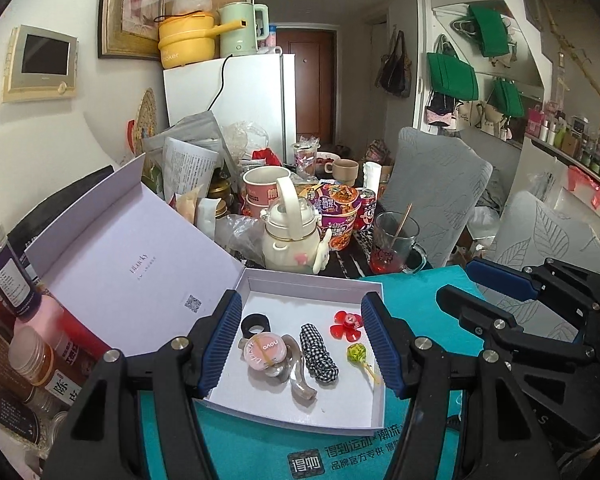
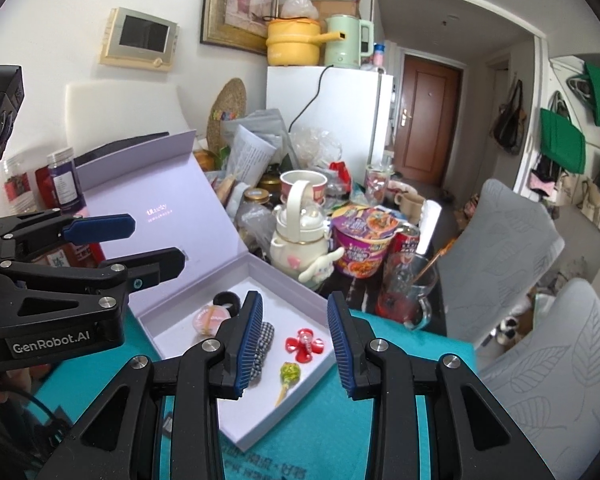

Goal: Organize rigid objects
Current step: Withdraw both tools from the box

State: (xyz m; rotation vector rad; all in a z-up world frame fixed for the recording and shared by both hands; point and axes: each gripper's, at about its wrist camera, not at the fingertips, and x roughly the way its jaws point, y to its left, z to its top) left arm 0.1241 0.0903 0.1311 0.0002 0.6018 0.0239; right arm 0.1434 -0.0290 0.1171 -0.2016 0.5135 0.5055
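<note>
A shallow white box (image 1: 374, 412) with its lid (image 1: 132, 264) hinged open lies on a teal surface (image 1: 416, 308) at the near edge of the cluttered tabletop. Inside the box, from its lid side outward, lie a black ring (image 1: 255, 323), a round pink case (image 1: 267, 353) resting on a clear hair claw clip (image 1: 300, 384), a black-and-white checked scrunchie (image 1: 318, 354), a red flower-shaped clip (image 1: 346, 323) and, nearer than the flower, a green lollipop (image 1: 358, 354). The left claw (image 1: 312, 346) hangs over the box with its jaws spread wide and nothing between them. The right claw (image 2: 294, 346) is over the box's outer side, jaws likewise well apart and empty. Just behind the box stand a cream kettle-shaped bottle (image 1: 290, 236), a purple instant noodle cup (image 1: 338, 210) and a glass mug (image 1: 394, 244).
</note>
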